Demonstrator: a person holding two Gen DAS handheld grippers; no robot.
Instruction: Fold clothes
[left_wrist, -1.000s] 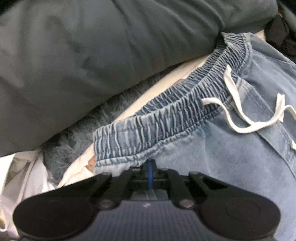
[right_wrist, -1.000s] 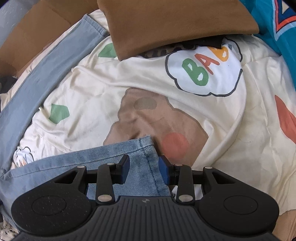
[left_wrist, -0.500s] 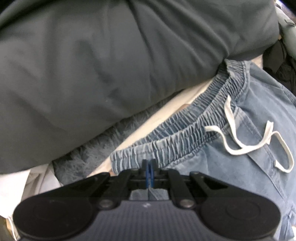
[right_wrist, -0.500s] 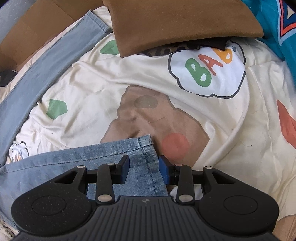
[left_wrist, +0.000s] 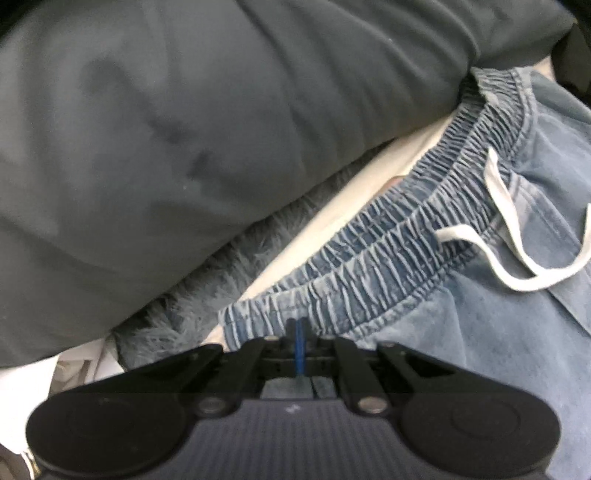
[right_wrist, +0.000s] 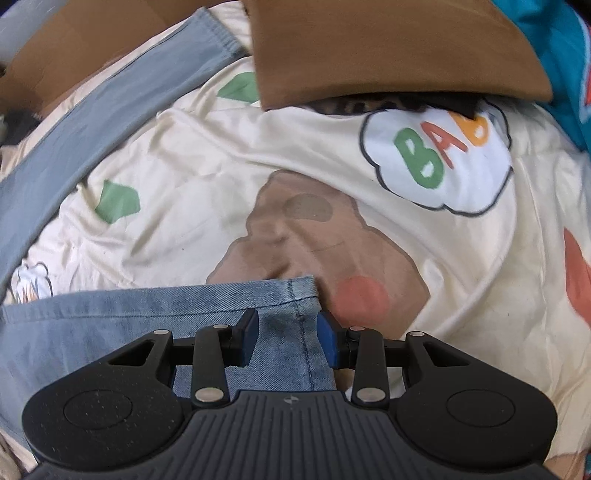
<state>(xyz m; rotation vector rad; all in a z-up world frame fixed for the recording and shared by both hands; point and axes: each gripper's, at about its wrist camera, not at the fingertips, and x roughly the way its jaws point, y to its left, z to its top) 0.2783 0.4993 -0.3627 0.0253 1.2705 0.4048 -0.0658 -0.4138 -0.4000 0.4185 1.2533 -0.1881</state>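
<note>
Jeans (left_wrist: 480, 332) on printed sheet (right_wrist: 221, 184); left gripper (left_wrist: 300, 338) pinching waistband (left_wrist: 369, 266); right gripper (right_wrist: 286, 338) half-wide, straddling hem (right_wrist: 295, 295)

1. The left gripper (left_wrist: 300, 332) points steeply downward, its blue-padded jaws pressed fully together on the corner of the jeans' waistband (left_wrist: 354, 273).
2. The right gripper (right_wrist: 287, 334) also points steeply down, jaws parted, straddling the hem corner of the jeans leg (right_wrist: 207, 306) without visibly pinching it.

Cream cartoon-print bedsheet (right_wrist: 221, 177), dark grey pillow (left_wrist: 184, 129), fluffy blue-grey blanket (left_wrist: 207, 291), brown cushion (right_wrist: 388, 48)
</note>
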